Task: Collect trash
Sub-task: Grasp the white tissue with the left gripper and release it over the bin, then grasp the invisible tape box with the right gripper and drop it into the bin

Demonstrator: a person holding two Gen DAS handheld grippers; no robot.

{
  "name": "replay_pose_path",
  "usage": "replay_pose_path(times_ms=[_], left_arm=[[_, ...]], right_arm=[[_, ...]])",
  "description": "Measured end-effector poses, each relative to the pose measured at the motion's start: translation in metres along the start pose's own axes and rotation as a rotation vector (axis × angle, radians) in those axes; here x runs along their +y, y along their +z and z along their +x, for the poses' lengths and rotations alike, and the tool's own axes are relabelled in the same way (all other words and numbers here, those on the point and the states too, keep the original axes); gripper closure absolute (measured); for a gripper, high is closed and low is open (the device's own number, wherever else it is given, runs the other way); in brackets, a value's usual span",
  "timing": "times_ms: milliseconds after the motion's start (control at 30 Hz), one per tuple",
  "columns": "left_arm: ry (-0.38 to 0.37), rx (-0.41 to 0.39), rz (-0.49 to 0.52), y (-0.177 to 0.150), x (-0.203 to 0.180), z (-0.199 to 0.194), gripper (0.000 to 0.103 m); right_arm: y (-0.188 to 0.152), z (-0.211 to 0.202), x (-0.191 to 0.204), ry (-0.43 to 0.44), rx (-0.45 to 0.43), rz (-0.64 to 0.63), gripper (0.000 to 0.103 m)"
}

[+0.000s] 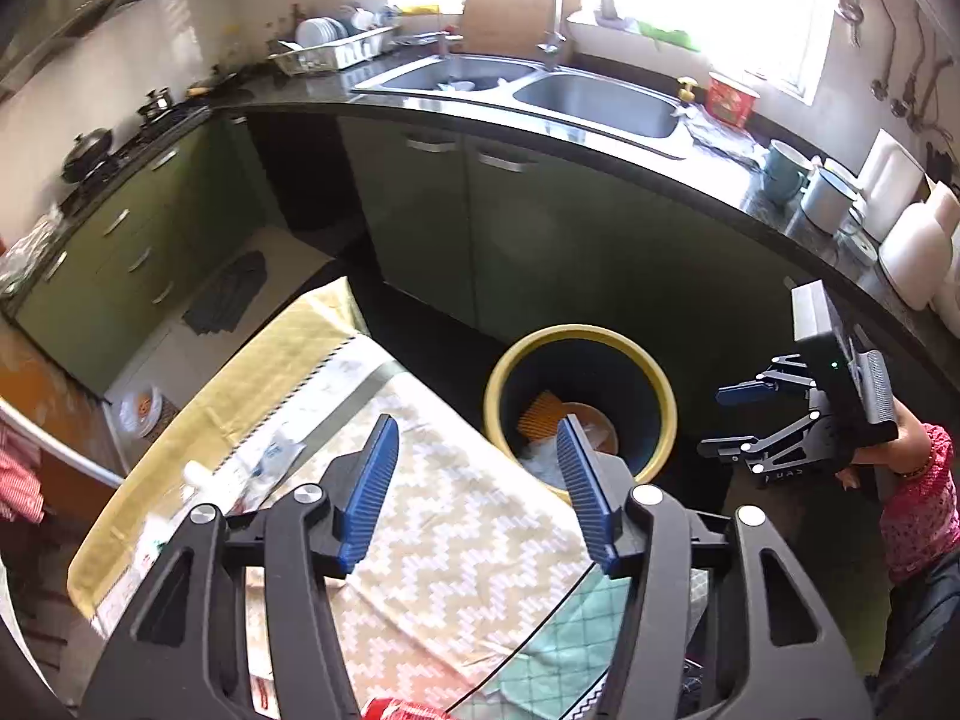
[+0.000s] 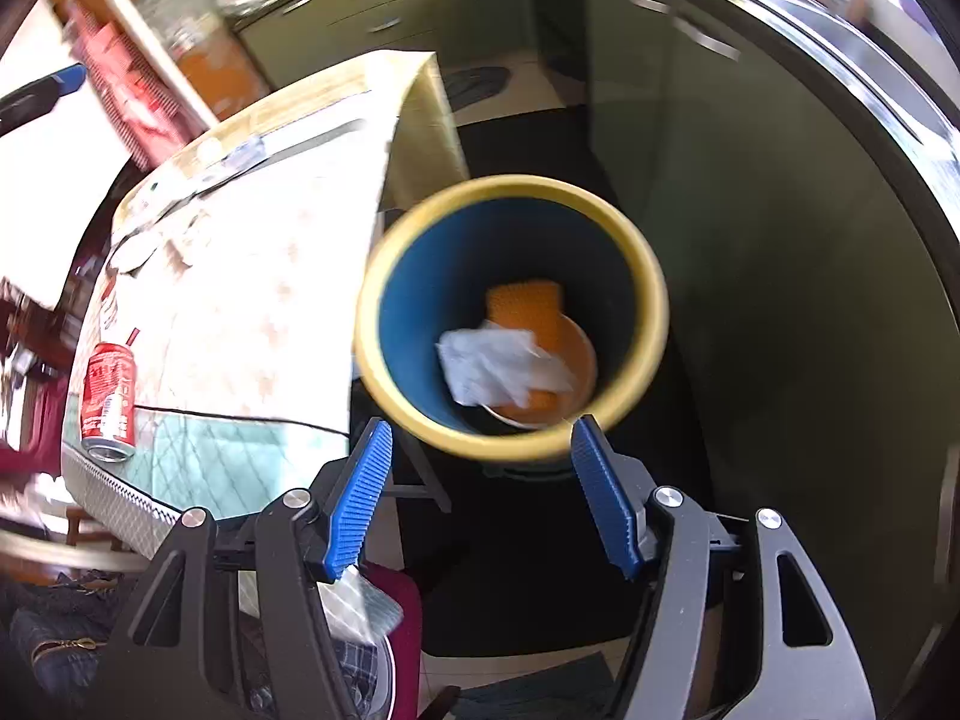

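Note:
A bin with a yellow rim and blue inside (image 1: 660,384) (image 2: 651,276) stands on the dark floor beside the table. In it lie an orange piece (image 2: 522,303), a round plate and crumpled white paper (image 2: 492,369). My right gripper (image 2: 480,495) (image 1: 729,423) is open and empty, above the bin's near rim. My left gripper (image 1: 477,486) is open and empty over the table edge. A red soda can (image 2: 109,399) lies on the table near its corner; its top shows at the bottom of the left wrist view (image 1: 399,709).
The table (image 1: 456,540) (image 2: 240,300) has a zigzag cloth, with white wrappers (image 1: 264,468) at its far left. Green cabinets, a black counter and a double sink (image 1: 540,90) stand behind the bin. A maroon chair (image 2: 402,630) is below the table edge.

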State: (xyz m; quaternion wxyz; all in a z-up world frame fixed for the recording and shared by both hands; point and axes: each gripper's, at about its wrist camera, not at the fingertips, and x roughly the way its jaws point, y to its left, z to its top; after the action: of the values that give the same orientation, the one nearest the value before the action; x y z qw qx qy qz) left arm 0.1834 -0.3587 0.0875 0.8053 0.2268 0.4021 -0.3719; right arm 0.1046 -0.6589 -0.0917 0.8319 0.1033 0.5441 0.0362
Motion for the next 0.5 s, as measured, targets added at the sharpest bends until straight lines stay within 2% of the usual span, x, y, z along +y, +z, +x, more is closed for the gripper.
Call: replay_pose_path(times_ms=[100, 200, 333, 500], left_arm=[[0.050, 0.003, -0.074, -0.034, 0.037, -0.027, 0.048], [0.088, 0.024, -0.143, -0.071, 0.073, -0.044, 0.048], [0.111, 0.051, -0.251, -0.122, 0.118, -0.059, 0.048], [0.128, 0.086, -0.367, -0.178, 0.163, -0.066, 0.048]], right_arm=[[0.031, 0.018, 0.040, 0.040, 0.019, -0.084, 0.041], [0.061, 0.039, 0.096, 0.096, 0.037, -0.222, 0.041], [0.098, 0.064, 0.179, 0.145, 0.027, -0.445, 0.031], [0.123, 0.104, 0.266, 0.128, 0.024, -0.698, 0.025]])
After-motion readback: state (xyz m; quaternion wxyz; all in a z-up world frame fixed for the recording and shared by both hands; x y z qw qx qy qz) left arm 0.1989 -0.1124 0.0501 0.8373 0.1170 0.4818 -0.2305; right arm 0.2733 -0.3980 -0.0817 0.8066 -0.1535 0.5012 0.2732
